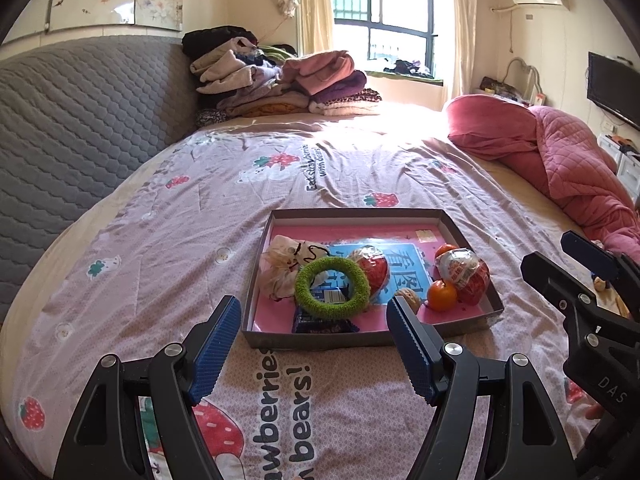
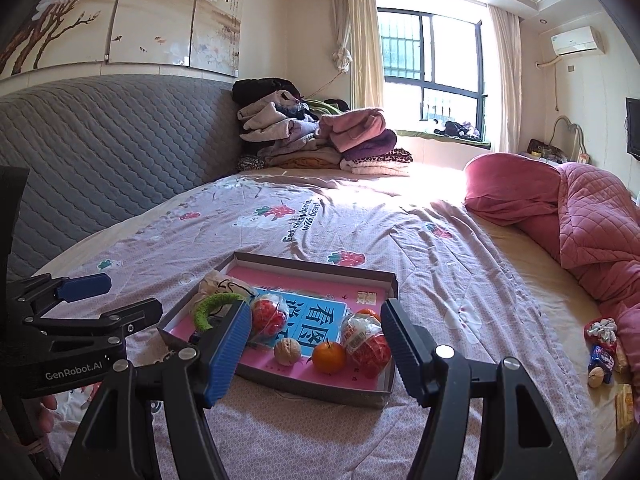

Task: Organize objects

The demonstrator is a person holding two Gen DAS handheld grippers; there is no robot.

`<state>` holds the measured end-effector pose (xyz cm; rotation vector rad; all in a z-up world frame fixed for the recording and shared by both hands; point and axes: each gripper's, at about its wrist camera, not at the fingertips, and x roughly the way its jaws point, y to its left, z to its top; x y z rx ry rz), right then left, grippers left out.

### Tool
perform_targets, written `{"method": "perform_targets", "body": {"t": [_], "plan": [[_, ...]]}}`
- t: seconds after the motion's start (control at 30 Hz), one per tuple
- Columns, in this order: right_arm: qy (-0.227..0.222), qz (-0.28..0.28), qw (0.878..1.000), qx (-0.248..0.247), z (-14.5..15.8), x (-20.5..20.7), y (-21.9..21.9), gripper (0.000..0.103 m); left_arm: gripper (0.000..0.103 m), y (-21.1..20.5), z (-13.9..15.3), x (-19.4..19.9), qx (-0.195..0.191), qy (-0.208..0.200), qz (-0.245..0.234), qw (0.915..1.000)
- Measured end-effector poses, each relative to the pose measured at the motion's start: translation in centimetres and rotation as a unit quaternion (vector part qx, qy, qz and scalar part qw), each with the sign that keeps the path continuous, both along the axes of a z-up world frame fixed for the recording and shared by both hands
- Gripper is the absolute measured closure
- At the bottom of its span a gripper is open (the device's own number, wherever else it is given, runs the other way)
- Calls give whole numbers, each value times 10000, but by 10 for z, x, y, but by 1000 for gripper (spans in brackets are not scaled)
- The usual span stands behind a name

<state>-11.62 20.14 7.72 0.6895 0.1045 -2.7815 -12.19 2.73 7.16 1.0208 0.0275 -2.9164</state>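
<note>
Because both the left gripper [image 1: 314,346] and right gripper [image 2: 314,350] stood wide and empty low in frame, the shallow box [image 1: 362,338] at centre likely served as collector, already holding a green ring [image 1: 332,284], while loose snacks [image 2: 602,356] waited at right edge.
</note>
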Motion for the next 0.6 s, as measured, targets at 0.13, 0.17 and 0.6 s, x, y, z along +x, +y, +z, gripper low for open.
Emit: {"method": "perform_targets", "body": {"t": [0.13, 0.17, 0.6], "plan": [[-48, -15, 10000, 4, -3, 4, 0, 36, 27, 0, -2, 6, 19, -7, -1, 10000], [-64, -30, 10000, 14, -5, 5, -1, 36, 27, 0, -2, 7, 16, 0, 19, 10000], [-293, -167, 9994, 116, -24, 10, -4, 36, 27, 3, -12, 18, -46, -49, 32, 10000]]}}
